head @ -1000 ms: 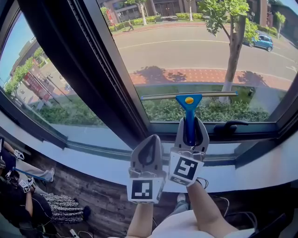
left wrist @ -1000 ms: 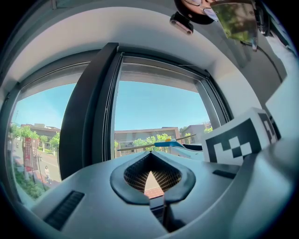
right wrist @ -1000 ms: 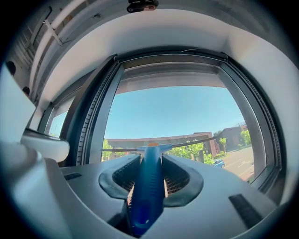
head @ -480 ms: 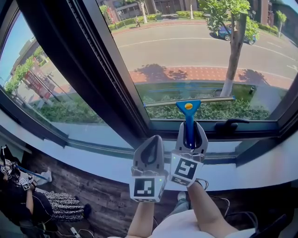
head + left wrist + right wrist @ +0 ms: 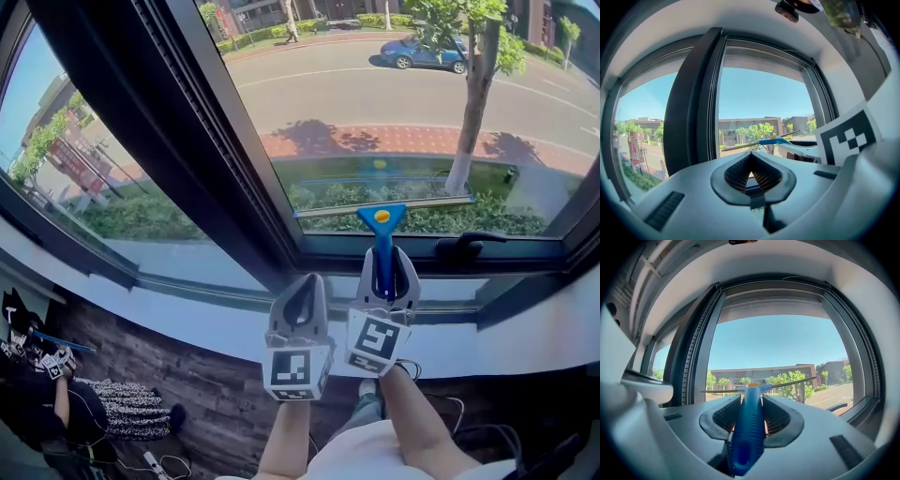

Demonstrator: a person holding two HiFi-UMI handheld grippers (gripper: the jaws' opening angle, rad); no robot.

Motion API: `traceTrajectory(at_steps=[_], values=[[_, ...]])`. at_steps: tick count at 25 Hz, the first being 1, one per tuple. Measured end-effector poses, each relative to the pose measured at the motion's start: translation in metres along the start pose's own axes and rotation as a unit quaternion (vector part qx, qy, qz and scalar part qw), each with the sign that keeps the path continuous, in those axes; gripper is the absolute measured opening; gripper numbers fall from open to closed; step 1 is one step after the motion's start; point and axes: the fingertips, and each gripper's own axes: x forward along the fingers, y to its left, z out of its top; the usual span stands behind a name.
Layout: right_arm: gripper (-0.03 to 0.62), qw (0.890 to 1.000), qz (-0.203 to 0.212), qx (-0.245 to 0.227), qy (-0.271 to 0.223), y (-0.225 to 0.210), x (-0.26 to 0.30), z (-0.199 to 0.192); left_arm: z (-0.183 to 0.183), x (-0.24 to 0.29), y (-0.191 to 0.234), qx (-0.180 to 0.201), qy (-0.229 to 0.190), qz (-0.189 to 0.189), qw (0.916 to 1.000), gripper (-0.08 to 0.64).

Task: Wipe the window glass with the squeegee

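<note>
A blue-handled squeegee (image 5: 382, 246) with a yellow dot on its head is held upright by my right gripper (image 5: 384, 272), which is shut on its handle (image 5: 749, 427). Its long blade (image 5: 384, 206) lies across the bottom of the window glass (image 5: 375, 103), just above the lower frame. My left gripper (image 5: 300, 314) sits close beside the right one, to its left, shut with nothing between its jaws. In the left gripper view the squeegee (image 5: 774, 139) shows at the right, past the right gripper's marker cube.
A wide dark mullion (image 5: 159, 122) splits the window at the left. A black window handle (image 5: 469, 246) lies on the lower frame right of the squeegee. The white sill (image 5: 187, 309) runs below. A person sits on the floor at lower left (image 5: 37, 394).
The squeegee blade has slid down the glass toward the lower frame, and both grippers came down slightly with it. A blue car outside moved left along the road.
</note>
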Motion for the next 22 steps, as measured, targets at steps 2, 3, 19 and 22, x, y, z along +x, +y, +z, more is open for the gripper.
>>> traceTrajectory(at_steps=[2,3,19,22], values=[[0.150,1.000,0.001,0.003,0.006,0.000,0.000,-0.004,-0.006,0.000,0.001,0.000,0.008,0.001,1.0000,0.003],[0.149,1.000,0.001,0.005,0.009,0.000,-0.001,-0.007,-0.008,0.000,0.001,0.002,0.012,0.001,0.9999,0.003],[0.150,0.996,0.008,0.045,0.075,0.001,-0.010,-0.055,-0.026,-0.006,-0.005,-0.003,0.044,-0.004,0.9990,0.003],[0.150,0.995,0.007,0.046,0.087,0.001,-0.011,-0.064,-0.030,-0.007,-0.007,-0.001,0.053,-0.007,0.9986,0.003]])
